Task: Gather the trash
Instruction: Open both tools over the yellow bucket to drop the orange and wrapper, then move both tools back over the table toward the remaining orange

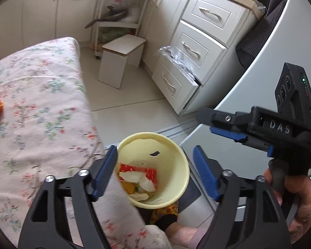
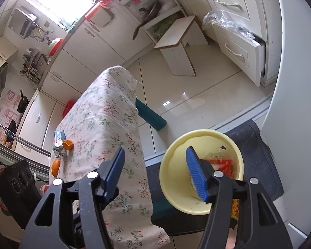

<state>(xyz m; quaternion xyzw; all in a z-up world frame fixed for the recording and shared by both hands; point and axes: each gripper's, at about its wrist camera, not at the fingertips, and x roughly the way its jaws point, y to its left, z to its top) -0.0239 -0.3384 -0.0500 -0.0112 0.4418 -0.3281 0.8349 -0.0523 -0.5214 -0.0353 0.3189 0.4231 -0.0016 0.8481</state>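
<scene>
My surface (image 2: 105, 112), draped in a floral cloth, runs along the left of both views. Beside its near corner stands the pale yellow bin (image 1: 172, 145), resting on a dark mat (image 2: 259, 166) by the white refrigerator (image 1: 280, 62). Inside the bin lie red-and-white wrappers (image 1: 137, 171), white scraps and a yellow piece. On the surface there remain a small carton (image 2: 59, 146), an orange cap (image 2: 68, 144) touching it, and a piece of orange peel (image 2: 55, 167) near the edge. My left tongs (image 1: 154, 175) stand wide over the bin mouth, empty. My right tongs (image 2: 155, 174) stand wide too (nothing between the pads), one finger (image 2: 196, 174) above the bin.
</scene>
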